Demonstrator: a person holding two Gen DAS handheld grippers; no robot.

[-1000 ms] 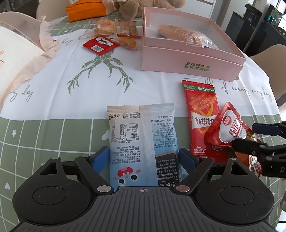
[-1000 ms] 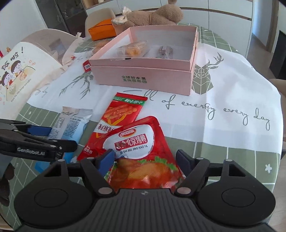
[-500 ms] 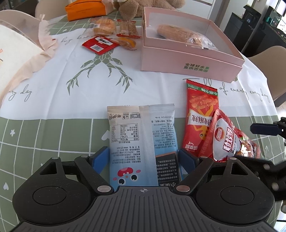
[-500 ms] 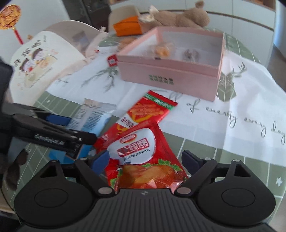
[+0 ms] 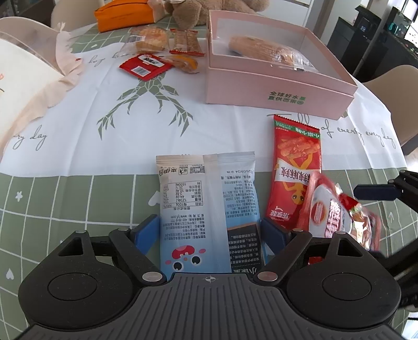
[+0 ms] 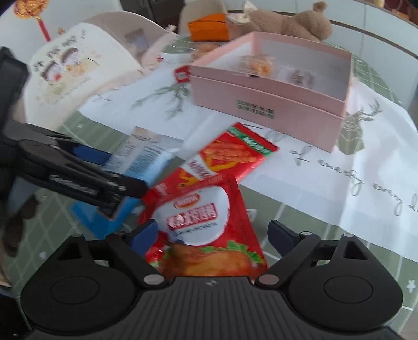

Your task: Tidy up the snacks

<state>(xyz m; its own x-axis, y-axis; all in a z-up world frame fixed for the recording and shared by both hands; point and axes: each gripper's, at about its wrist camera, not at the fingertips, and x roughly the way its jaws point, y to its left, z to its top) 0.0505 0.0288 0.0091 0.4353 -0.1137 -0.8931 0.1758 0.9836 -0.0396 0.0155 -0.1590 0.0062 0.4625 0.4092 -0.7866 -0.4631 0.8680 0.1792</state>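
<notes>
left wrist view: a round table under a green-checked and white tablecloth (image 5: 65, 188) printed with a deer outline and script; dark cabinets stand at two o'clock. the left gripper (image 5: 210, 232) straddles a pale blue and white plastic snack bag (image 5: 206, 209) at six o'clock, blue pads against both its edges. since a second ago the red foil duck pouch (image 5: 337, 211) at four o'clock has slid lower and blurred. a long red foil snack packet (image 5: 295, 172) lies just beside the bag. at one o'clock an open pink cardboard box (image 5: 277, 86) holds a clear-wrapped bread roll (image 5: 263, 49). small wrapped snacks (image 5: 159, 52) lie at twelve o'clock.

right wrist view: blurred. the right gripper (image 6: 211, 232) is opening its jaws, with the duck pouch (image 6: 206, 225) between them; the right pad stands clear of it, while the left pad's contact cannot be told. the pink box (image 6: 271, 104) at twelve o'clock holds a small orange wrapped snack (image 6: 257, 64). a brown plush bear (image 6: 292, 22) lies behind it.
</notes>
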